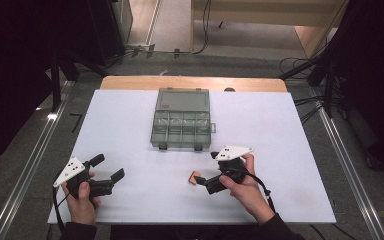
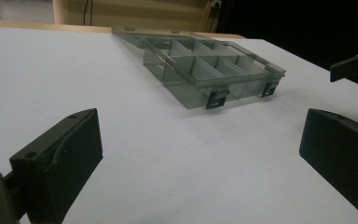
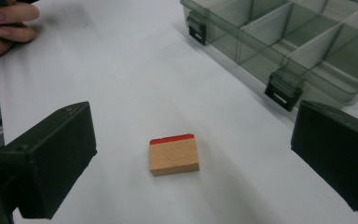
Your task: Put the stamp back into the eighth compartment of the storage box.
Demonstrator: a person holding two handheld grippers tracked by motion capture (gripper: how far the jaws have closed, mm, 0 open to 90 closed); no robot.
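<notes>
My right claw (image 1: 203, 179) is wide open, and the block (image 1: 195, 177) lies flat on the table (image 1: 130, 130) just in front of it, between the jaws in the right gripper view — not touched. The block (image 3: 174, 154) is wooden with one red edge. My left claw (image 1: 109, 167) is open too, holding nothing, at the near left. The box (image 1: 182, 119) stands open farther away, in the middle.

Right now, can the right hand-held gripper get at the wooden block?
Probably yes. The right hand-held gripper is open and aimed at the wooden block, which lies flat on the white table with bare surface around it, apart from the compartment box.
</notes>
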